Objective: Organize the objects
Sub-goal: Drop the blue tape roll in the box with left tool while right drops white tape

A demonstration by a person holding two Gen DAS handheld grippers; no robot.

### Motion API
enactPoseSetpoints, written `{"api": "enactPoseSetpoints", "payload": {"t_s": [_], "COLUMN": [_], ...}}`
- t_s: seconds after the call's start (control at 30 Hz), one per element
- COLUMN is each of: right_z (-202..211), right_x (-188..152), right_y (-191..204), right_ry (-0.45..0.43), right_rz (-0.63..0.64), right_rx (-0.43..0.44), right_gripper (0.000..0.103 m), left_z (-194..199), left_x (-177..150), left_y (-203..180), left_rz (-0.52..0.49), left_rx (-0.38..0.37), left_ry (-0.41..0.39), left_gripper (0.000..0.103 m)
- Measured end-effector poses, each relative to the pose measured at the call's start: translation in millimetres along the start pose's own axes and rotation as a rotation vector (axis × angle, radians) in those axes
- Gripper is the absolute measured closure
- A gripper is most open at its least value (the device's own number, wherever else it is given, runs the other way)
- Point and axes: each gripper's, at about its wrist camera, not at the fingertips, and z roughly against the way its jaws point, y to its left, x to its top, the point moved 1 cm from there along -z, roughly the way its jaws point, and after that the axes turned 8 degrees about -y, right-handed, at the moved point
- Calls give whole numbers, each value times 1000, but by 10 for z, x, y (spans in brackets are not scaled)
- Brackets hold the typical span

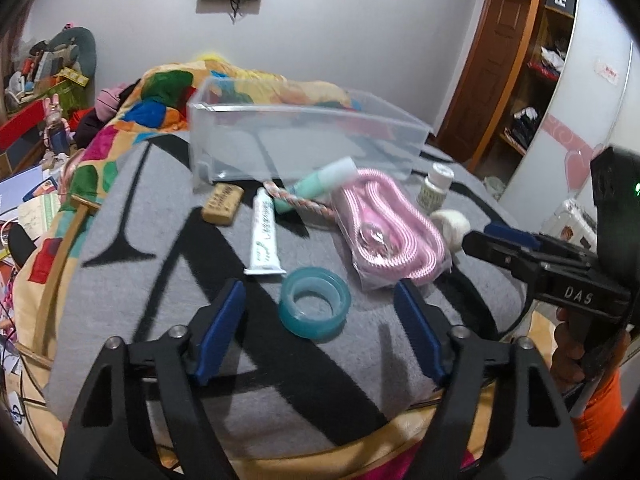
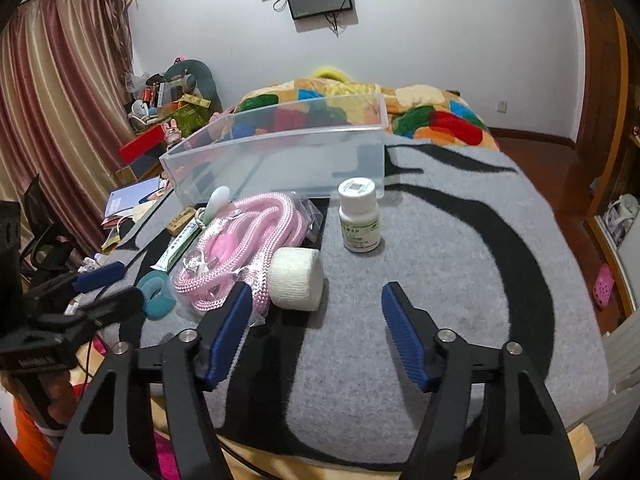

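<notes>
A clear plastic bin stands at the back of the grey and black mat. In front of it lie a tan eraser block, a white tube, a mint bottle, a bagged pink rope, a white pill bottle, a white gauze roll and a teal tape roll. My left gripper is open with the tape roll between its fingers. My right gripper is open and empty, just in front of the gauze roll.
The mat covers a bed with a colourful quilt behind the bin. A cluttered desk stands on the left, curtains beyond it. A wooden door and shelves are on the right.
</notes>
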Motion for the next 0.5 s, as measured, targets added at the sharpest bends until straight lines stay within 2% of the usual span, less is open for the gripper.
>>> {"api": "enactPoseSetpoints", "payload": {"t_s": [0.1, 0.17, 0.23, 0.27, 0.3, 0.5], "right_z": [-71, -113, -174, -187, -197, -102], "right_x": [-1, -3, 4, 4, 5, 33], "right_y": [8, 11, 12, 9, 5, 9], "right_ry": [11, 14, 22, 22, 24, -13], "right_rz": [-4, -4, -6, -9, -11, 6], "right_rx": [2, 1, 1, 6, 11, -5], "right_gripper": [48, 54, 67, 71, 80, 80], "left_z": [-127, -135, -125, -120, -113, -5], "left_x": [-45, -48, -45, -48, -41, 41], "left_y": [-25, -41, -47, -43, -34, 31], "left_rz": [-4, -17, -23, -24, -21, -17], "left_rx": [3, 21, 21, 24, 25, 48], "left_ry": [37, 25, 22, 22, 20, -17], "left_gripper": [43, 48, 63, 63, 63, 63]}}
